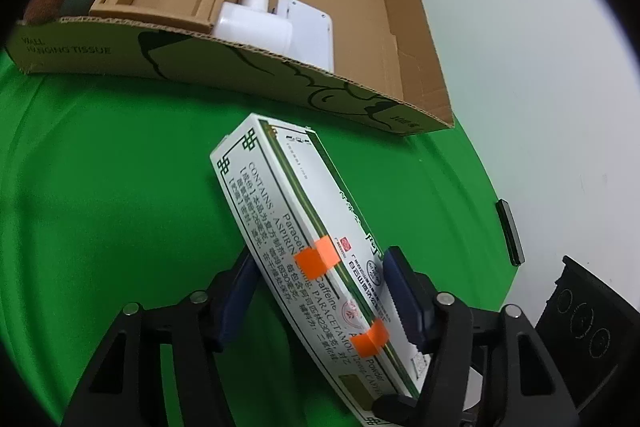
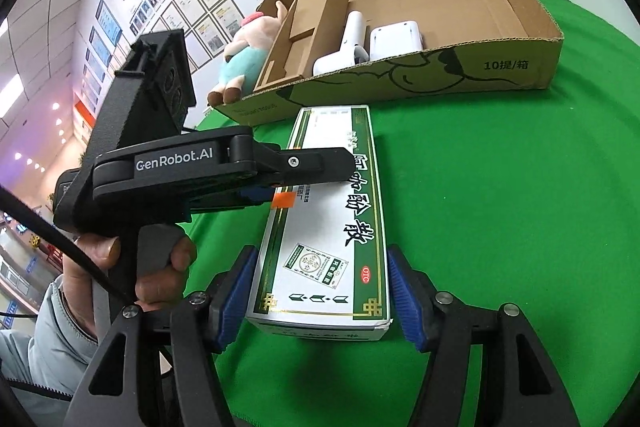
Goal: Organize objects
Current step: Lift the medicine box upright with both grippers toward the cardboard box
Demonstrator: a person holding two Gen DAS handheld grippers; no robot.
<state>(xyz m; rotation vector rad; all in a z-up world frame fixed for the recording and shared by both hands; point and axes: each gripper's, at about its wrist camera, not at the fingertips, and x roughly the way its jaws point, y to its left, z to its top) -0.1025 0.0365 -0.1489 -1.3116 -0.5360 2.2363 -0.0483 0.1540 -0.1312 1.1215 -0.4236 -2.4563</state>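
Green cloth covers the table, with an open cardboard tray at its far side holding two white devices. Nearer, the long medicine box lies gripped at both places: right gripper clamps its near end, left gripper its left-hand middle.

Medicine box before tray (devices inside)
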